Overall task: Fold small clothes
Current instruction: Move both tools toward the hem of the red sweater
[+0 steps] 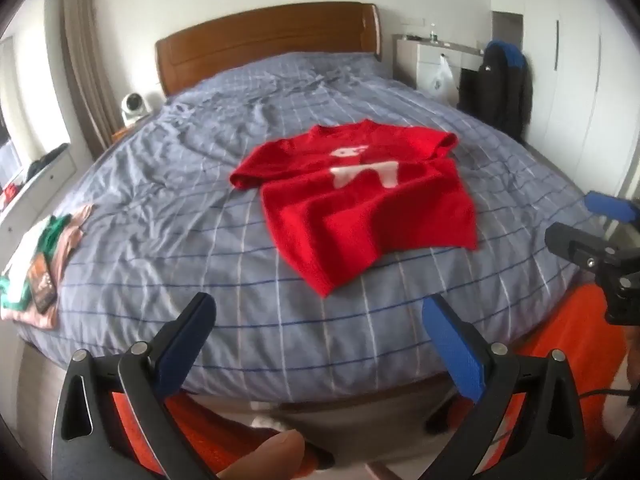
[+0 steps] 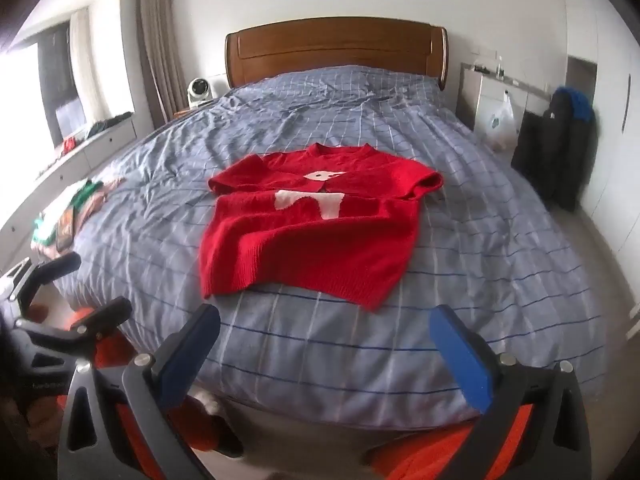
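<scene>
A small red knitted sweater (image 1: 360, 200) with a white figure on its chest lies spread on the blue checked bed cover (image 1: 180, 208), neck toward the headboard. It also shows in the right wrist view (image 2: 312, 232). My left gripper (image 1: 320, 320) is open and empty, held over the bed's near edge, short of the sweater's hem. My right gripper (image 2: 324, 340) is open and empty too, also short of the hem. The right gripper shows at the right edge of the left wrist view (image 1: 592, 232); the left gripper shows at the left edge of the right wrist view (image 2: 72, 288).
A small pile of clothes (image 1: 36, 264), pink, white and green, lies at the bed's left edge. A wooden headboard (image 1: 264, 40) is at the back. A white fan (image 1: 134, 108) stands left of it. A dark jacket (image 1: 500, 84) hangs at the right by white wardrobes.
</scene>
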`<control>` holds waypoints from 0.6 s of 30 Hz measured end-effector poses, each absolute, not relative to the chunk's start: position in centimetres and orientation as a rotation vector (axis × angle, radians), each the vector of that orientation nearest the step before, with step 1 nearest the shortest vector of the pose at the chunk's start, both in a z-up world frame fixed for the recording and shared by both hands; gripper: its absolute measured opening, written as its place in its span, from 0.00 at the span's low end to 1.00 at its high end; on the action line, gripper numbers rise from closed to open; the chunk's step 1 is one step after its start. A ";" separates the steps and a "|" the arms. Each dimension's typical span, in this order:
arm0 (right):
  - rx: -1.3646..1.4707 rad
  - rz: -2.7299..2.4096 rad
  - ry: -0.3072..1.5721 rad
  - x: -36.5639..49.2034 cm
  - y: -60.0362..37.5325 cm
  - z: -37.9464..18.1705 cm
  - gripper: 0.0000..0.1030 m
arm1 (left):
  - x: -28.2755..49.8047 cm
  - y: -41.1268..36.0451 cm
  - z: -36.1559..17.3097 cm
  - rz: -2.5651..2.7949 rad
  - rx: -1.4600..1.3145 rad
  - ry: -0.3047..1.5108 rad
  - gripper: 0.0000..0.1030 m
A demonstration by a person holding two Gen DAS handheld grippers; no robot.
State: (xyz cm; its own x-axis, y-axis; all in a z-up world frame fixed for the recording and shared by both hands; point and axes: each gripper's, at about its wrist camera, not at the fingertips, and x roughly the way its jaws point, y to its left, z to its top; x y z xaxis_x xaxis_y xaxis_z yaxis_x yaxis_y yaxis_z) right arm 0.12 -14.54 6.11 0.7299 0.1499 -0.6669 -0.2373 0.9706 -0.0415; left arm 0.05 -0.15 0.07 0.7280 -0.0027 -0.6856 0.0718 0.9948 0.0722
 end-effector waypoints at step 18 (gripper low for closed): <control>-0.065 0.262 0.723 2.6 -13.9 5.1 1.00 | -0.6 -0.3 -0.2 -0.025 0.124 0.748 1.00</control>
State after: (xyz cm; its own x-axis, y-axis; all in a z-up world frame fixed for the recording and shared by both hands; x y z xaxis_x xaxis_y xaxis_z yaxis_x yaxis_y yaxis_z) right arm 2.61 -13.94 5.08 0.7190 0.2143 -0.6612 -0.2589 0.9654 0.0313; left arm -0.58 -0.27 -0.21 0.7330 0.0217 -0.6799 0.0664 0.9924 0.1033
